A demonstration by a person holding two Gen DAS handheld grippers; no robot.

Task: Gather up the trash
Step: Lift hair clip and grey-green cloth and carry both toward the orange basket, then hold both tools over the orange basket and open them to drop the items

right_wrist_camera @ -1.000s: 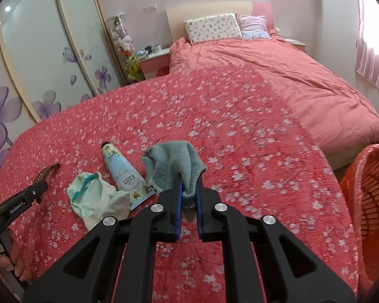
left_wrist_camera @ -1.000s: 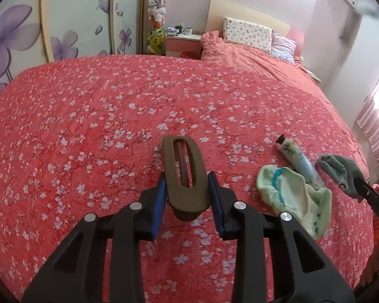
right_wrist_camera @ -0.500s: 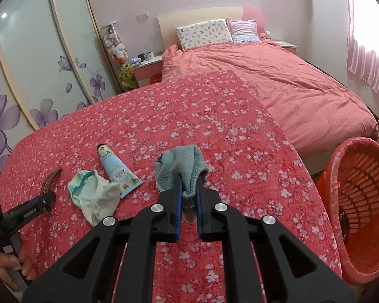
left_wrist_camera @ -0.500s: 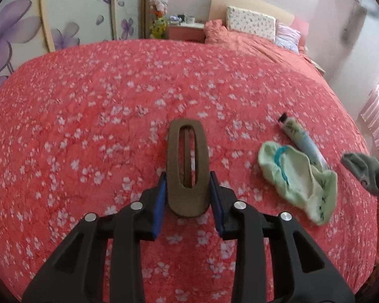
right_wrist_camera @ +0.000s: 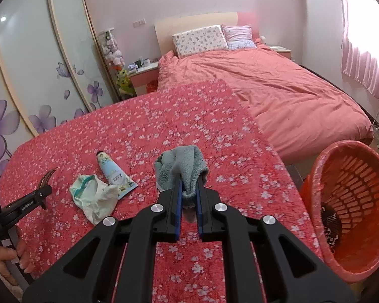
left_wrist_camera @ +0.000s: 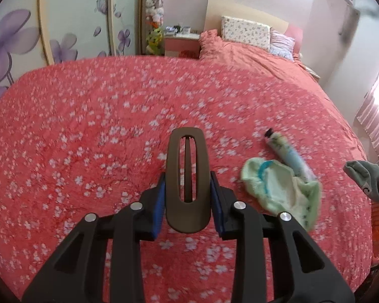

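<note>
Two items are in hand, two lie loose on the quilt.

Item 1: brown hair clip, flat, slotted. Clamped across its lower half by the left gripper, raised above the red floral quilt. The jaws are closing on it at this moment, blue pads against both edges. Risk: smooth, hard edges gripped well below the middle; the clip may pivot or slide out if the hand tilts, or spring free if squeezed harder.

Item 2: grey fleece sock. Pinched by the right gripper, fingers pressed nearly together on a fold at one end, the rest bunched above the tips. Risk: only a small bite of soft cloth is caught; a quick swing may pull it loose short of the bin.

Item 3: pale green sock, crumpled on the quilt, touching item 4.

Item 4: light blue cream tube, black cap, lying flat, its crimped end against the green sock. Risk: a grab at either may drag the other along.

Receptacle: orange trash basket with a liner, beside the quilt's right edge, mouth tipped toward the camera; dark contents at the bottom. Risk: the left hand is well apart from it, so a long carry across the right hand's path could cause a bump; a release over the near rim would land on the floor.
</note>
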